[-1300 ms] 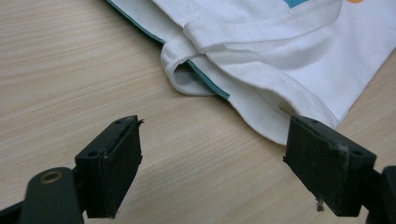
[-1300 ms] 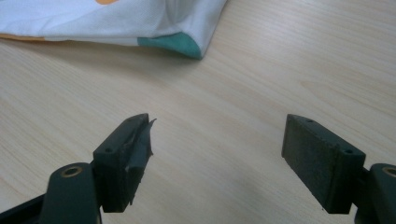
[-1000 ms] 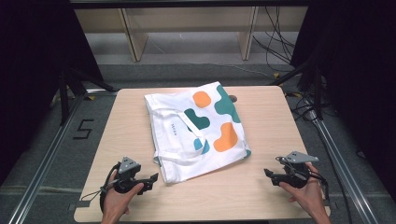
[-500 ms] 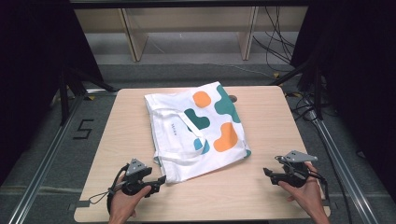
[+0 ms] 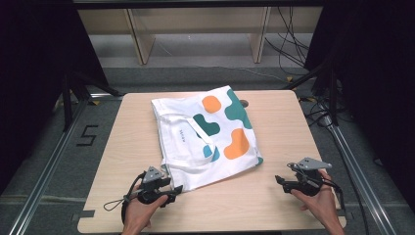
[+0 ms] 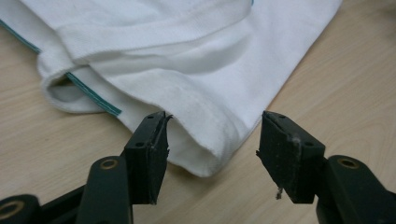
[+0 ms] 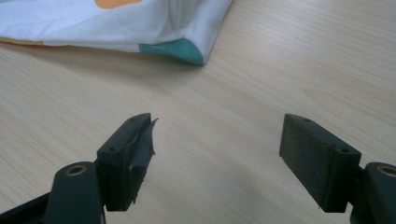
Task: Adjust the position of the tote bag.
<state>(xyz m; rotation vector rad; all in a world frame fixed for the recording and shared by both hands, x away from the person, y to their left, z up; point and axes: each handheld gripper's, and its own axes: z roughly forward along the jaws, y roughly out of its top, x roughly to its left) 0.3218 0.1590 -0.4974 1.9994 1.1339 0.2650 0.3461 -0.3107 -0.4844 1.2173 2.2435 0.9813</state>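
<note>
A white tote bag (image 5: 210, 132) with orange and teal blotches lies flat on the wooden table (image 5: 284, 122), its handles folded over it. My left gripper (image 5: 174, 189) sits at the bag's near left corner. In the left gripper view the jaws (image 6: 212, 144) straddle that folded white corner (image 6: 205, 140). They have just been closing, and a gap remains beside the right pad. My right gripper (image 5: 278, 181) rests open on the table, right of the bag. In the right gripper view its jaws (image 7: 217, 144) are over bare wood, with the bag's teal corner (image 7: 177, 49) ahead.
A small dark round spot (image 5: 243, 103) shows on the table just behind the bag. Wooden shelf legs (image 5: 139, 39) and cables (image 5: 288, 34) stand on the floor beyond the far edge. A metal rail (image 5: 44, 161) runs along the table's left side.
My left gripper has slid right along the near edge to the bag's corner, and its jaws have narrowed around the fabric. The right gripper and the bag have stayed put.
</note>
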